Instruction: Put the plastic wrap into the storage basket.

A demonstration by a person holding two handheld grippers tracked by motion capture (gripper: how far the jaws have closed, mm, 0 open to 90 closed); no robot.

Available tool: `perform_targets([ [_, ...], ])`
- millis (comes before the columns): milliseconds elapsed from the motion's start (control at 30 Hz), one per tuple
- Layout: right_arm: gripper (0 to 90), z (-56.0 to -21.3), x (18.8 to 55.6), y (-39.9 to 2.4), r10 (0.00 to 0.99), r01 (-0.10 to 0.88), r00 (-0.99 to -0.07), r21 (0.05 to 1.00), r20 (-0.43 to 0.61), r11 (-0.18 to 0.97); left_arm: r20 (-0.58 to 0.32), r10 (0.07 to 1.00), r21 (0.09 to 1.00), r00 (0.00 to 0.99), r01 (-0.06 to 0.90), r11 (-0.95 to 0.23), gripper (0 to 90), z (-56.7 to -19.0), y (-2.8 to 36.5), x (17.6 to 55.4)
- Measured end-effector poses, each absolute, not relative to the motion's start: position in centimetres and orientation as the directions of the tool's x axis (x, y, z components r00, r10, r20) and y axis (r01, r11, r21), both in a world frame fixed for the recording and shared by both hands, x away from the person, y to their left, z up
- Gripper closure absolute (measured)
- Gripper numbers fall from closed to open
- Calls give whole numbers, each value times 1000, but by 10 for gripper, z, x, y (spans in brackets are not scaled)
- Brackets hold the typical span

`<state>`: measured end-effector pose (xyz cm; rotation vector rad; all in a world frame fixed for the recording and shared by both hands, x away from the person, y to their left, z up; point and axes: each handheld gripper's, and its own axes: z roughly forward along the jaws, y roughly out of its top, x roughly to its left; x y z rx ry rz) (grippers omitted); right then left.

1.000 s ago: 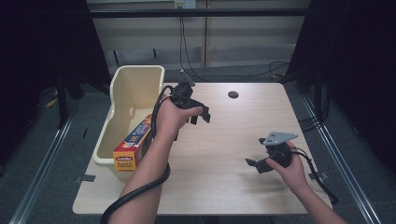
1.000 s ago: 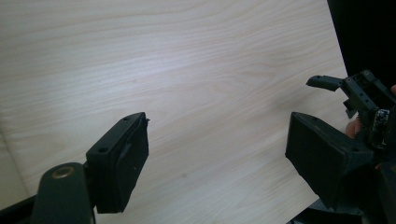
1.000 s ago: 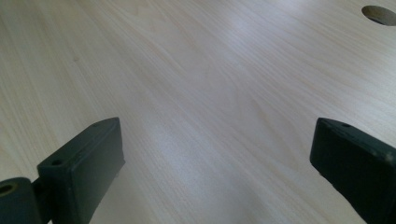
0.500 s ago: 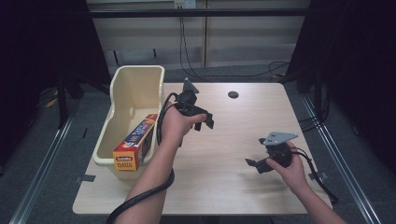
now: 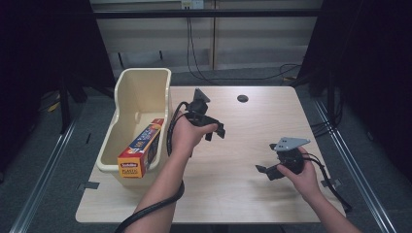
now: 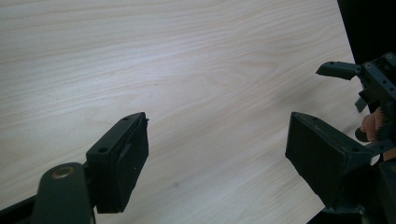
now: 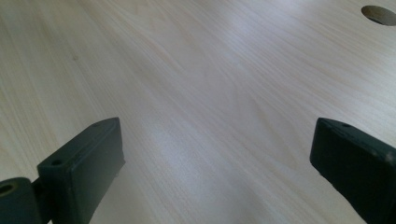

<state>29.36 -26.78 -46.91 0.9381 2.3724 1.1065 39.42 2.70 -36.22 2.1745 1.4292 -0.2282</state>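
left gripper empty over desk, box sits in the bin

left gripper (image 5: 214, 130) hangs over the middle of the desk (image 5: 233, 194), just right of the cream bin (image 5: 141, 92). jaws apart, nothing between them; the left gripper view has bare wood between the two black pads (image 6: 123, 168). right gripper (image 5: 266, 172) rests low at the near right of the desk, jaws wide, also empty, wood grain between its pads (image 7: 79, 172).

the thing in play, a yellow and blue box (image 5: 141, 153), leans in the near end of the bin, one end up over the near rim, label end facing the camera. looks like the box is already put away and the left hand is clear of it, so the step in hand reads as parking the hand.

to do it well: keep jaws apart, keep the cable off the bin wall so it doesn't nudge the box, settle the hand clear of the right gripper.

views: high view gives bin, box, both hands and a round hole (image 5: 242, 98) far on the desk. left gripper view catches the right gripper at its right edge. right gripper view has the hole at top right.
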Motion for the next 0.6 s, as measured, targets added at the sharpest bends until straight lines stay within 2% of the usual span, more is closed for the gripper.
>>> perform_targets([
  [600,27,-470,293,-268,701,430,-712,770,-32,472,-427,789,338,442,887,-314,209,-387,25,387],
])
